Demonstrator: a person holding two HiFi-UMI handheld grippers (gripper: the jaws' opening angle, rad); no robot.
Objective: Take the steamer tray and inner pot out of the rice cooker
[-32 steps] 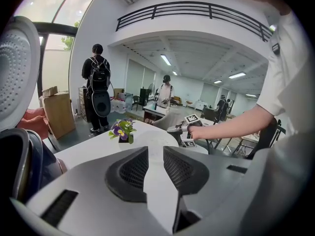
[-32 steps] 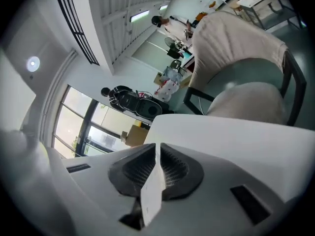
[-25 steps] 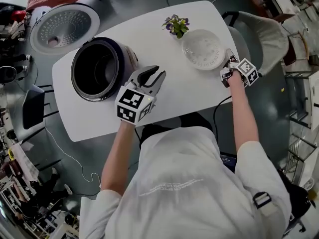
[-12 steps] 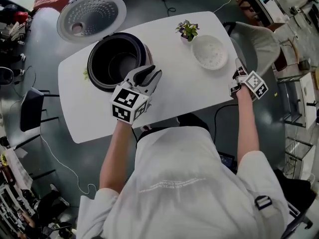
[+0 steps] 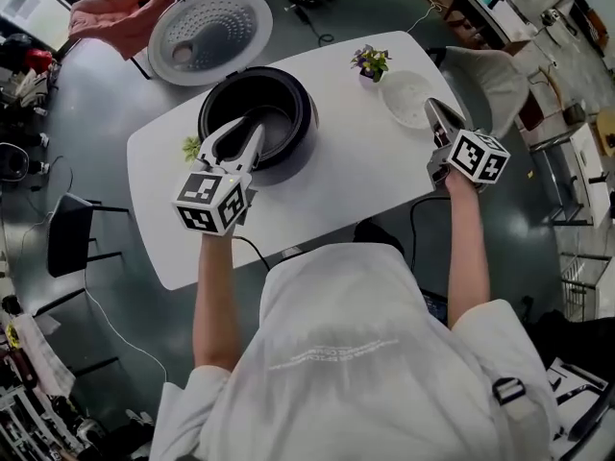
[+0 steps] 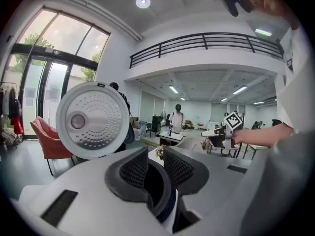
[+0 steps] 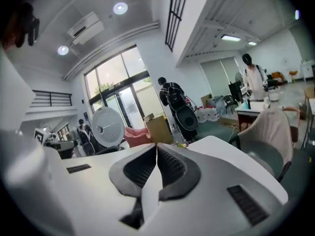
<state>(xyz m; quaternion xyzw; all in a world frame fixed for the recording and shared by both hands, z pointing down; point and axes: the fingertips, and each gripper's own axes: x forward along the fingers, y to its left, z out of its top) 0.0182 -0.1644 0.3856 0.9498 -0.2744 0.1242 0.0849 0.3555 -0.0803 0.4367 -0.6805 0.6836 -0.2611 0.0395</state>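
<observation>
The rice cooker (image 5: 288, 152) stands on the white table (image 5: 336, 181) with its round perforated lid (image 5: 209, 35) swung open behind it. The dark inner pot (image 5: 274, 123) sits inside. My left gripper (image 5: 240, 128) hovers over the cooker's near left rim, jaws open; in the left gripper view (image 6: 156, 163) the rim curves below the gap and touches neither pad. The white steamer tray (image 5: 404, 99) lies on the table at the right. Beside it my right gripper (image 5: 430, 104) is raised, its jaws closing until the pads meet (image 7: 156, 154) with nothing between them.
A small potted plant (image 5: 371, 62) stands by the tray and a green sprig (image 5: 192, 148) lies left of the cooker. A grey chair (image 5: 495, 75) is at the table's right end, a dark chair (image 5: 69, 233) at its left. People stand far off in the hall.
The left gripper rose from the table beside the cooker to over its rim. The right gripper lifted away from the steamer tray's edge, rolled, and its jaws came together.
</observation>
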